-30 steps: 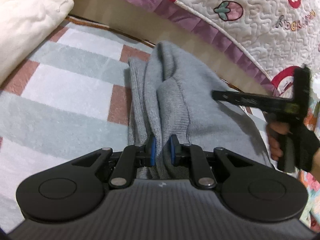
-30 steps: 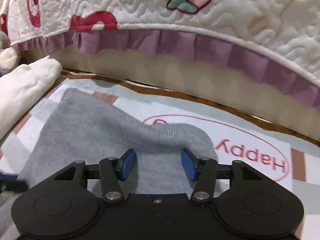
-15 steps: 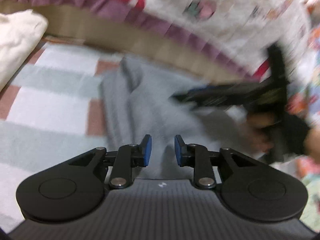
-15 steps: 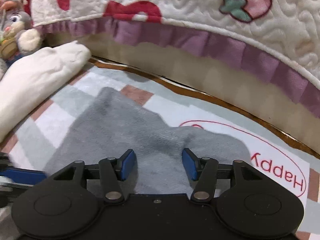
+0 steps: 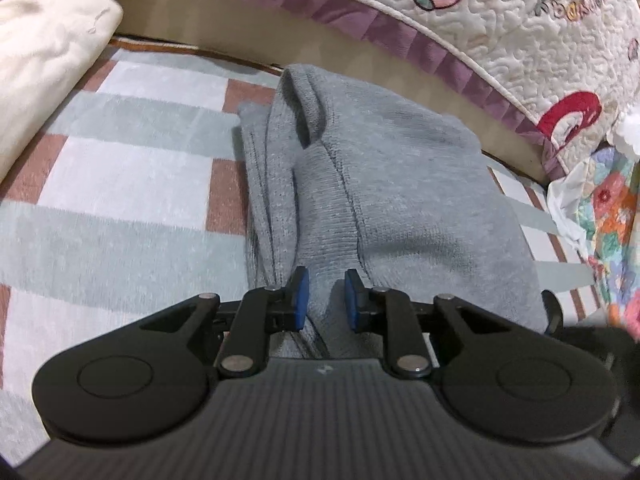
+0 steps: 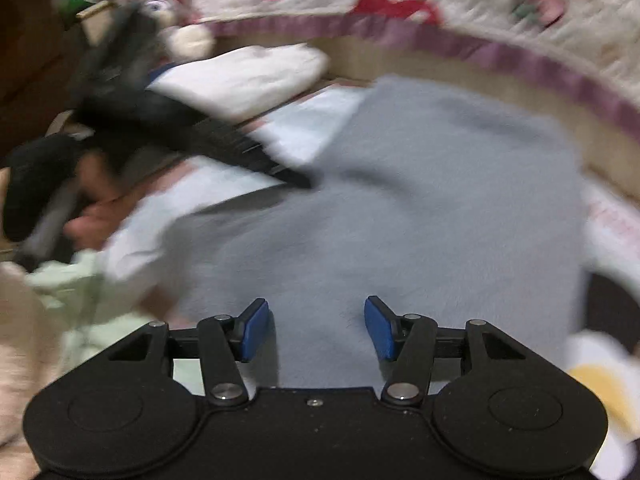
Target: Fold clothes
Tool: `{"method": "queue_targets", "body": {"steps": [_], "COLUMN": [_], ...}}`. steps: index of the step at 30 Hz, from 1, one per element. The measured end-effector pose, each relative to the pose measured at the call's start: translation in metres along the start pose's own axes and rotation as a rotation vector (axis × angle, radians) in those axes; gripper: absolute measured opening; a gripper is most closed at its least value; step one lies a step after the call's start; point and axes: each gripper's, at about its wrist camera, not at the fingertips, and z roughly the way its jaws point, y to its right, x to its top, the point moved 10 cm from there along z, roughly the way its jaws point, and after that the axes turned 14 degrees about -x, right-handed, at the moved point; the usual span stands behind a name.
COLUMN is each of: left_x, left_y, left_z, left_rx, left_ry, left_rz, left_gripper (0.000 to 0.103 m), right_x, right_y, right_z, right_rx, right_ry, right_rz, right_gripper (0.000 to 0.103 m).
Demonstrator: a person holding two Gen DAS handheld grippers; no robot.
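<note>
L gripper (image 5: 323,295) pads apart w/ narrow gap, straddled ribbed hem of grey knit sweater (image 5: 384,184), no clamp. R gripper (image 6: 314,328) pads wide apart, hovered over same sweater, blurred. Sweater folded in layers, stacked edges at left, flat on checked rug (image 5: 120,184) beside quilted bedspread (image 5: 520,32).

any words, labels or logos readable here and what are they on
Embroidered lettering on the quilted bedspread: there, but upside down and too small to read.
Small pale mark on the left tool body: a logo, no readable letters.
Faint red marks on the rug beside the grey sweater: too blurred to read.
No text on the sweater or the folded white garment.
</note>
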Motion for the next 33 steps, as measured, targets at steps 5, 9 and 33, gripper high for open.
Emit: {"method": "queue_targets", "body": {"steps": [5,9,33], "left_x": [-0.004,-0.005,-0.029], "left_y": [-0.013,-0.009,-0.003], "left_z": [-0.006,-0.026,-0.020], "left_rx": [0.024,-0.025,-0.015], "left_ry": [-0.004,0.025,-0.033], "left_rz": [-0.054,-0.112,-0.126], "left_gripper": [0.030,0.032,0.063], "right_x": [0.004,0.001,-0.021], "right_y": [-0.025,-0.042,0.184], "right_z": [0.012,0.009,-0.020], "right_rx": [0.041,0.118,0.019], "right_ry": [-0.020,-0.028,-0.032], "right_rz": [-0.064,-0.078,0.730], "right_gripper": [0.063,0.064,0.073]}}
